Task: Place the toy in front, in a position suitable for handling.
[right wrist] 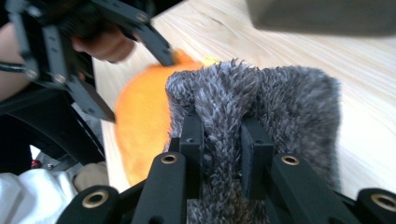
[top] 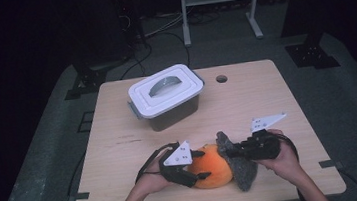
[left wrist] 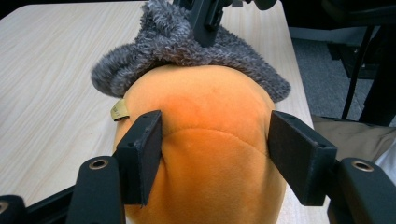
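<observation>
The left gripper [left wrist: 212, 154] and right gripper [right wrist: 219, 154] work close to the table's [top: 266, 96] near edge; bare wood stretches beyond them toward the lidded box [top: 166, 97]. The orange plush [left wrist: 205, 140] sits between the left jaws, half-open and touching its sides. The right jaws pinch its grey furry cap [right wrist: 261, 102].

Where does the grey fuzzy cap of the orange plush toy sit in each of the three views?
High view: grey fuzzy cap lower centre, right of the orange body.
Left gripper view: top centre, beyond the orange body.
Right gripper view: centre, pinched between the jaws.
Shared landmark: the orange body.
</observation>
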The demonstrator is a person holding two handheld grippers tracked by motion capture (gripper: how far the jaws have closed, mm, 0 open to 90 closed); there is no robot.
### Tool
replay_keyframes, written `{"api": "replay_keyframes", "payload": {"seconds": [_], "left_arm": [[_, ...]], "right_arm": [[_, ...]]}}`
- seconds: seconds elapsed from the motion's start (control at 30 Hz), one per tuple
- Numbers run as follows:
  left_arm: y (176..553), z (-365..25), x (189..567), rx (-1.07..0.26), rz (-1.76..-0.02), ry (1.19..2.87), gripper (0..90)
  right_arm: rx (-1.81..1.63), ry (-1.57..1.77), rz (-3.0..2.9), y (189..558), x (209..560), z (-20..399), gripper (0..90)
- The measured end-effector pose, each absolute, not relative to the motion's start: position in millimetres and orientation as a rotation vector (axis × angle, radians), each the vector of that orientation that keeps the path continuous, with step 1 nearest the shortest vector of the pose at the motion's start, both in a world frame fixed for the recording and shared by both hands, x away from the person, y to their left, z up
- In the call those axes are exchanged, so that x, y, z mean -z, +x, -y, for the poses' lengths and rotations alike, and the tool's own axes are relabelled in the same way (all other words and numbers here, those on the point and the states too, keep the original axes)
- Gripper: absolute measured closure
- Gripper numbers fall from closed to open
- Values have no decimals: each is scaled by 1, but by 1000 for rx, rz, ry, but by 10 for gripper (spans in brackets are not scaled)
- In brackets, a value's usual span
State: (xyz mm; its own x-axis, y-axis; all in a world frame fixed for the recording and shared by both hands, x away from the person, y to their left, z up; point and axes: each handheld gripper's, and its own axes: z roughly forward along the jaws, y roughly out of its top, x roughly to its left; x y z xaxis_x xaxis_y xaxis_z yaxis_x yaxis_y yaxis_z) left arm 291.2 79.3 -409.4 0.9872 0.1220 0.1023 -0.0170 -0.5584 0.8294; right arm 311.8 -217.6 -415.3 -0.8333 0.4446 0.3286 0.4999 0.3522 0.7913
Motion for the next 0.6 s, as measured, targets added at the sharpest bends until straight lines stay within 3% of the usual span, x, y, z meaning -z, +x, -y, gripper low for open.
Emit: {"api": "replay_keyframes", "payload": {"seconds": [0.3, 0.6], "left_arm": [[287, -74, 412, -180, -39, 2147, 375], [285, -70, 413, -180, -32, 2133, 372]], "right_arm": [[1573, -794, 2550, 305, 399, 195, 737], [1568, -885, 2501, 310, 404, 214, 736]]}}
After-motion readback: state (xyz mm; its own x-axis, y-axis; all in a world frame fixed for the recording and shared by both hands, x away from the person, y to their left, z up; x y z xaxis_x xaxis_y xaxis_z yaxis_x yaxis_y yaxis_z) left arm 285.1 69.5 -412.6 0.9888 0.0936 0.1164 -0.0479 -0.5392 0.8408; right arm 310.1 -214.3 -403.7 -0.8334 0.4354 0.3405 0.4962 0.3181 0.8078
